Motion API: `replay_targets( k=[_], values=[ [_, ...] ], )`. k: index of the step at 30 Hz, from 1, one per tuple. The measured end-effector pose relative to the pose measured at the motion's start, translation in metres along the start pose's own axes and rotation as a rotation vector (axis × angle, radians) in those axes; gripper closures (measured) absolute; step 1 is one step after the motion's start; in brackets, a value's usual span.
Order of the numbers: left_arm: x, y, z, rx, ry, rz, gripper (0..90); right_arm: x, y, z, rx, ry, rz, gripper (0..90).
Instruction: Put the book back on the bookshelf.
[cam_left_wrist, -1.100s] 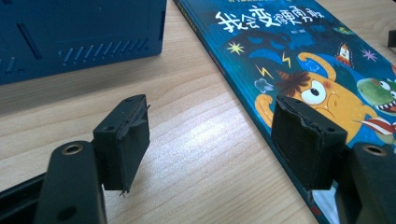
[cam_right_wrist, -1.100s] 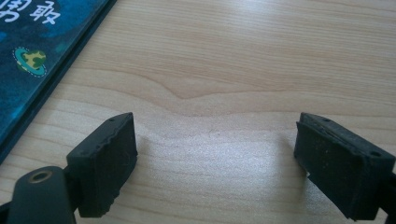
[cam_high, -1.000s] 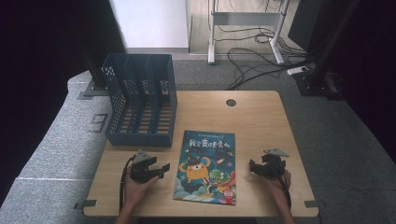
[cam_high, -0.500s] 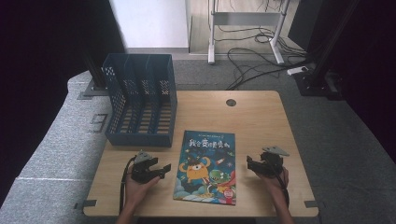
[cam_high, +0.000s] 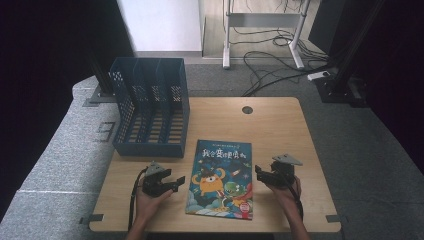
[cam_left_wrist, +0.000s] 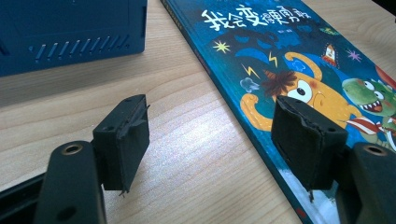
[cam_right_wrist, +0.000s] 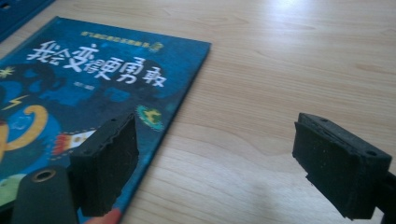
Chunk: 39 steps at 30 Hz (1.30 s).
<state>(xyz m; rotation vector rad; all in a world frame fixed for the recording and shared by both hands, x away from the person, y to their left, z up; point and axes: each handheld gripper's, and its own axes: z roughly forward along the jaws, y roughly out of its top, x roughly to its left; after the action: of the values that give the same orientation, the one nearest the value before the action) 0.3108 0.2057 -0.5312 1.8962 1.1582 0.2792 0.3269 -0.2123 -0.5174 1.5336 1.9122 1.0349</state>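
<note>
A blue picture book with a cartoon monster on its cover lies flat on the wooden table, front and centre. My left gripper rests just left of the book, open, its jaws spanning the book's left edge with nothing gripped. My right gripper hovers at the book's right edge, open, one jaw over the cover and the other over bare wood.
A dark blue slotted file rack stands at the table's back left, its base close to my left gripper. A round cable hole sits in the table's far middle. Cables and a desk frame lie on the floor beyond.
My right gripper has lifted a little and shifted left toward the book's right edge. The left gripper and the book have stayed put.
</note>
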Motion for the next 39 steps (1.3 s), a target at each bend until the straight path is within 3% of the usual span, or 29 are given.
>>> replay_targets(
  k=[12,22,28,39],
  values=[
    [0.001,0.000,0.000,-0.001,-0.014,-0.012,27.7,0.022,0.011,0.000,-0.005,0.038,-0.029,13.9],
    [-0.002,0.000,0.000,-0.002,-0.014,-0.001,27.8,0.049,0.011,0.015,0.017,0.086,-0.057,14.1],
    [-0.004,0.000,-0.001,-0.007,-0.005,-0.003,27.7,0.051,0.006,0.022,0.036,0.116,-0.042,14.2],
    [-0.009,-0.001,0.004,0.009,-0.011,0.017,27.8,0.062,-0.001,0.030,0.060,0.112,-0.070,14.0]
  ],
)
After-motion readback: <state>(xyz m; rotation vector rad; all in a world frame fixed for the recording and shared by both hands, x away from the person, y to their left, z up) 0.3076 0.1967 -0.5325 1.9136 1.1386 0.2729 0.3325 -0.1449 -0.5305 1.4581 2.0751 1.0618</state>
